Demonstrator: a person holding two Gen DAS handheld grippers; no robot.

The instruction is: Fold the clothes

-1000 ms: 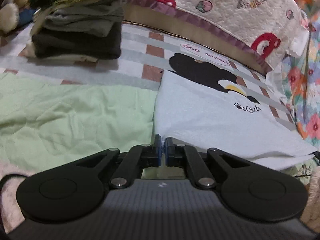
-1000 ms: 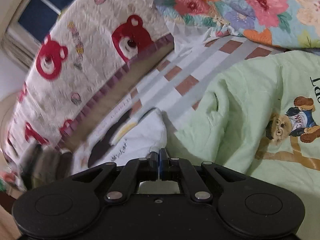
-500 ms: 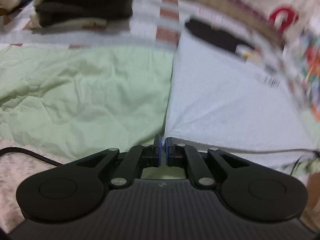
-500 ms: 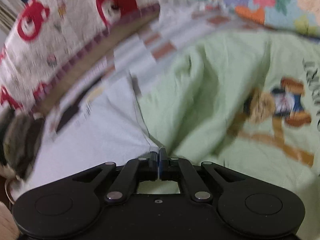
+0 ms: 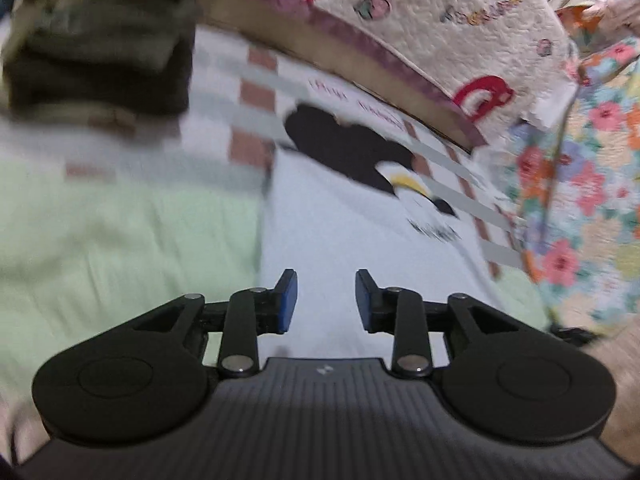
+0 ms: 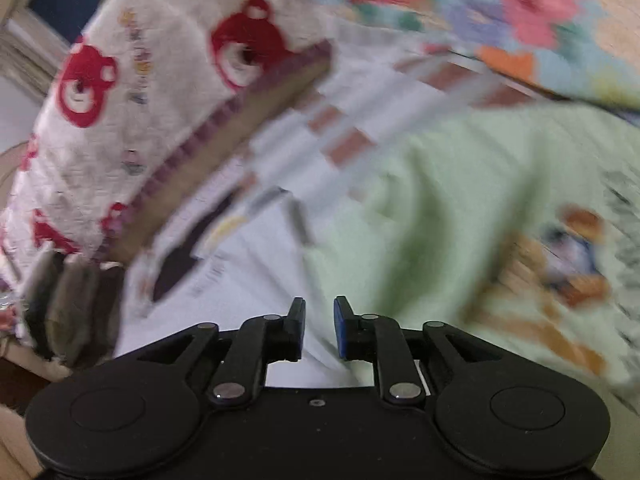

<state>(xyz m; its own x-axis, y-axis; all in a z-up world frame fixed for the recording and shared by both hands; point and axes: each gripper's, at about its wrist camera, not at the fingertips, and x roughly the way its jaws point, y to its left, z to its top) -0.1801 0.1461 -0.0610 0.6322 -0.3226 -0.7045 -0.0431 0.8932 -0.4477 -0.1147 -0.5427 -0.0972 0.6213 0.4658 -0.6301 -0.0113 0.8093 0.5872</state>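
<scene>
Folded white cotton T-shirt with a black cartoon print (image 5: 352, 216) lies on the bed beneath my left gripper (image 5: 326, 300), jaws just parted, empty. Right wrist view: my right gripper (image 6: 319, 328), likewise just opened, hovers where the white shirt meets a pale green bear-print T-shirt (image 6: 460, 200).

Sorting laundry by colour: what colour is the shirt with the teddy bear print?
Pale green shirt, clearest in the right wrist view.

- The pile of folded dark clothes (image 5: 100, 52) at far left is blurred, and the picture's edge cuts it.
- The small text on the white shirt (image 5: 360, 240) is too smeared to read.
- The bear print (image 6: 568, 264) on the green shirt (image 6: 460, 200) is blurred; the right edge cuts its lettering.
</scene>
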